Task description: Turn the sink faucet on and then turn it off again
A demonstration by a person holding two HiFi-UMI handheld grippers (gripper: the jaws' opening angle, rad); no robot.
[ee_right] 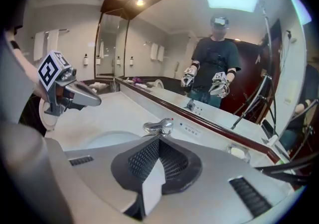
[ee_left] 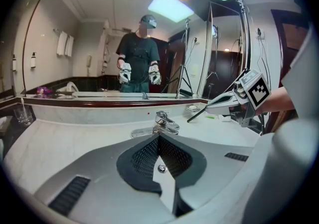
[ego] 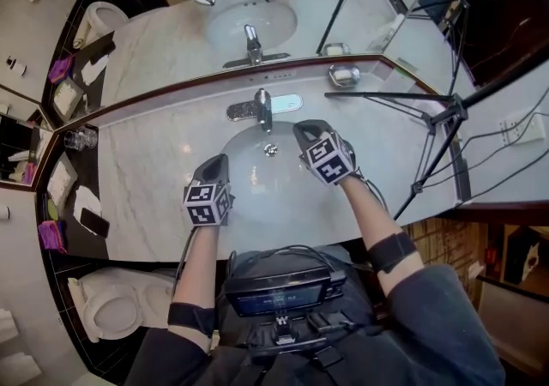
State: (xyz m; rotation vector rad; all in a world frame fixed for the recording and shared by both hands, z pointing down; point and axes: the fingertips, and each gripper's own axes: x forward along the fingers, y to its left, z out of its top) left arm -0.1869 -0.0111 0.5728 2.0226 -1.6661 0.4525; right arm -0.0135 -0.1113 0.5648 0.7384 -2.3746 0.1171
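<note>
In the head view the left gripper and right gripper hovered over the basin, the right nearer the faucet ahead (spout pointing back at them); the 2 gripper views showed jaws pressed together, empty, faucet straight beyond.

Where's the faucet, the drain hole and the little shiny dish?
faucet (ego: 263, 110): head view, on its chrome handle.
drain (ego: 270, 150): head view, on the round metal plug.
metal dish (ego: 334, 75): head view, on the left part of its rim.
</note>
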